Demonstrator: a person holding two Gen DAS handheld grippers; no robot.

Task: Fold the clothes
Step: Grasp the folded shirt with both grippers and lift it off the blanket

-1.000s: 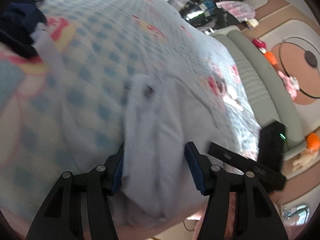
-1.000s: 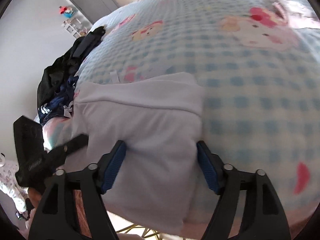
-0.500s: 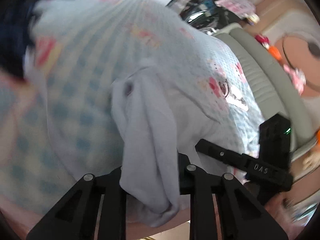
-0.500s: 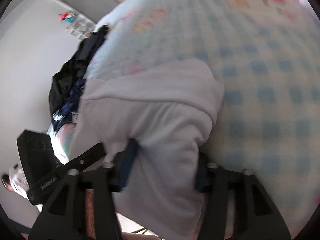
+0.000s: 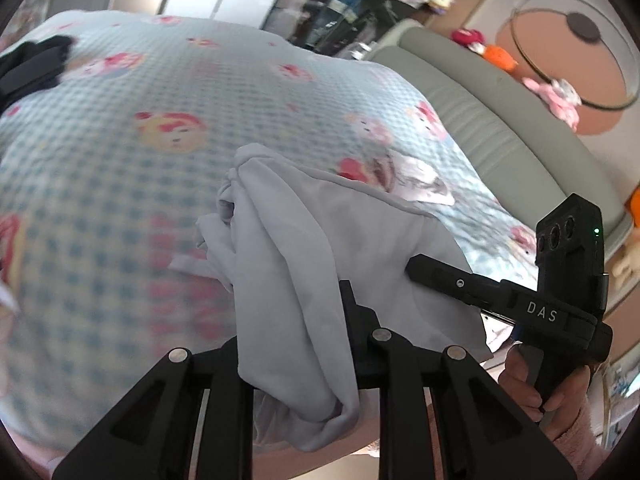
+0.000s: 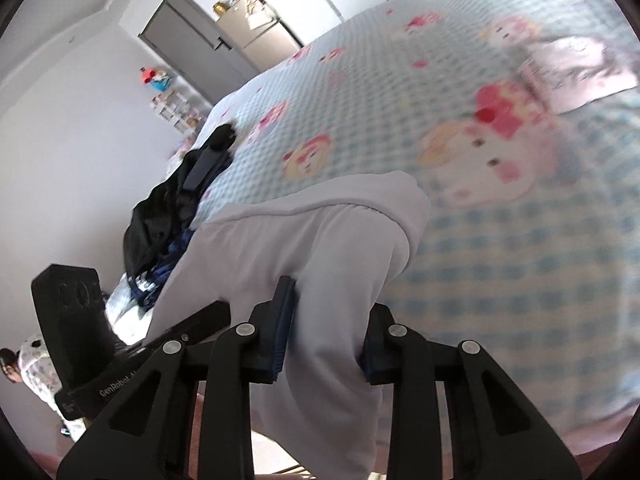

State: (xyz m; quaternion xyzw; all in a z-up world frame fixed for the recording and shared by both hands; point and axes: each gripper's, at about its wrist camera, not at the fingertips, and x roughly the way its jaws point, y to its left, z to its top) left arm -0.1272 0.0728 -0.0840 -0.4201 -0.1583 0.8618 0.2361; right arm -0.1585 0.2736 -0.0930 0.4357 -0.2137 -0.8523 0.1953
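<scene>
A pale white garment [image 5: 320, 220] lies on the blue checked cartoon bedspread [image 5: 120, 160], and both grippers lift its near edge. My left gripper [image 5: 292, 316] is shut on a bunched fold of it, the cloth draping over the left finger. In the right wrist view the same garment [image 6: 280, 240] passes between the blue pads of my right gripper [image 6: 328, 332]; its jaws are closing and press on the cloth. The right gripper [image 5: 440, 276] also shows in the left view, at the garment's right corner, held by a hand [image 5: 532, 384].
A heap of dark clothes [image 6: 168, 208] sits at the bed's left edge. A grey-green padded bench [image 5: 480, 120] runs along the bed's far side, with toys and a round glass table [image 5: 576, 64] beyond. A person [image 6: 20, 364] is at the far left.
Both grippers went from open around the garment's edge to shut on it, then rose, pulling the cloth up off the bedspread. The garment now bunches and hangs from both.
</scene>
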